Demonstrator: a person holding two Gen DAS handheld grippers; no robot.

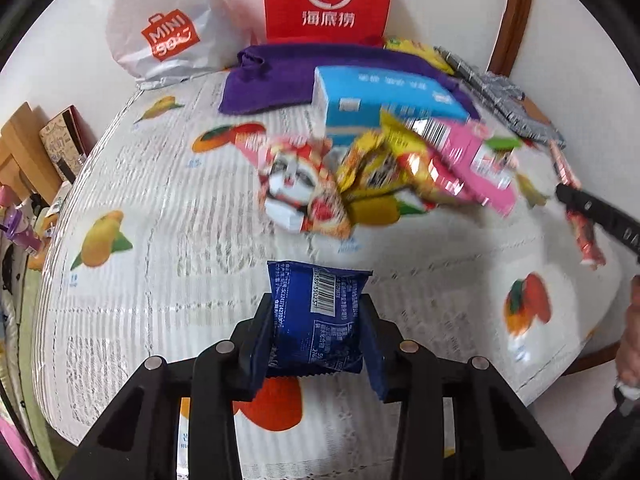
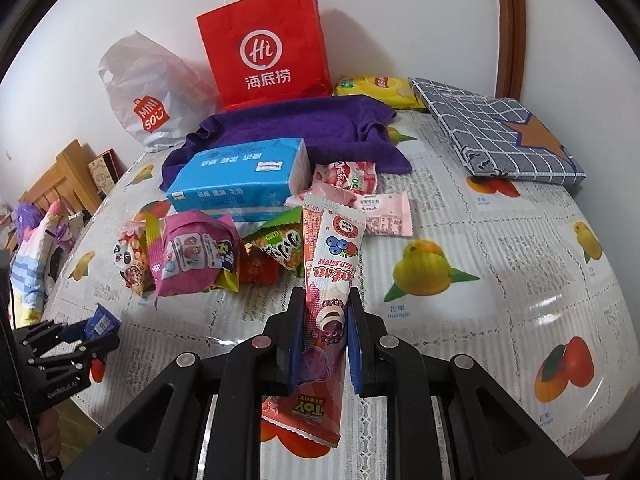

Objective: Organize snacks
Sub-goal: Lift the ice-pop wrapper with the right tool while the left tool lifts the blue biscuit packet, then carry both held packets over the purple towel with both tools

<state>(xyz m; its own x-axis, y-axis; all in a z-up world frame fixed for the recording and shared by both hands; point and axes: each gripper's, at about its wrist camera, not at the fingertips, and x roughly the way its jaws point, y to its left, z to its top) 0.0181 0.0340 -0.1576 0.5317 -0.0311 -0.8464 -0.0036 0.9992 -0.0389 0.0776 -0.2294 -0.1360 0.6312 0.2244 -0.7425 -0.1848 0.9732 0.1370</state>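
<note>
The left tongs (image 1: 316,340) were closed on a blue snack packet (image 1: 318,320), pinched near its lower half and held above the tabletop (image 1: 160,240), while the right tongs (image 2: 324,344) were closed on a long pink wafer stick packet (image 2: 330,276) that stood up between the pads with its tail hanging below them. Both wrappers looked slick and soft, so either could probably slide or twist out if swung quickly; the long stick, gripped around its middle, seemed the likelier to pivot. The remaining snacks lay in a loose pile (image 2: 192,256) against the blue tissue pack (image 2: 240,180), with a pink packet (image 2: 384,212) just beside it, and a careless pass through there could scatter them. Behind stood a purple cloth (image 2: 304,128), a red paper bag (image 2: 266,48) and a white plastic bag (image 2: 148,92) against the wall, leaving little room at the back. A folded checked cloth (image 2: 500,132) took up the far right. The near and right parts of the tabletop lay bare, though its rounded edge fell away close on the left, where a dropped packet might go over.
</note>
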